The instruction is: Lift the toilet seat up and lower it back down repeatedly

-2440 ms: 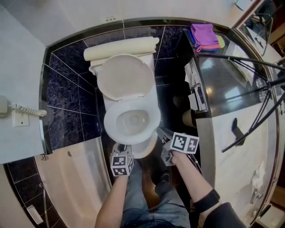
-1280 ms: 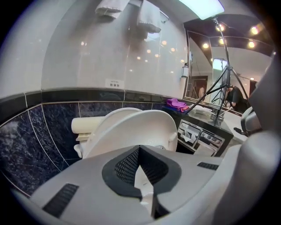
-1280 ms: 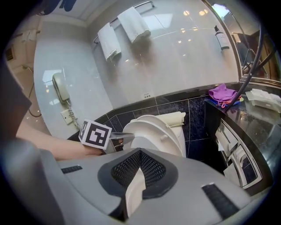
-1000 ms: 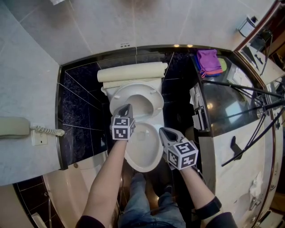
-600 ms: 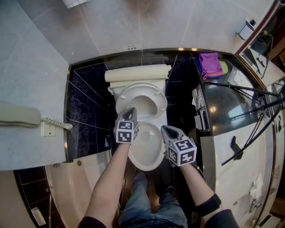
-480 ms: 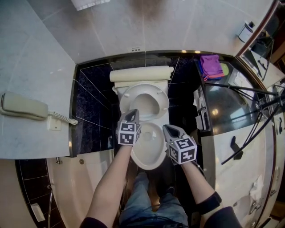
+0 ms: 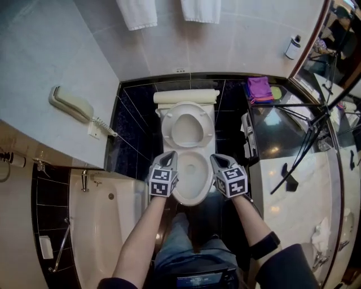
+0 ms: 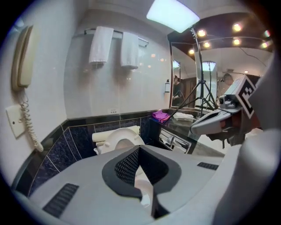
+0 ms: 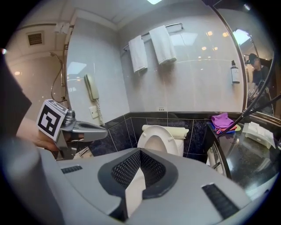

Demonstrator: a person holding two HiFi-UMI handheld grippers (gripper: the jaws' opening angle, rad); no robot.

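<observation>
The hanging towels [image 7: 137, 12] run off the head view's top edge.

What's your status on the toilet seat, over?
Left tongs and right tongs shut, empty, flanking the bowl. Toilet seat raised upright. Nothing blocking it.
</observation>
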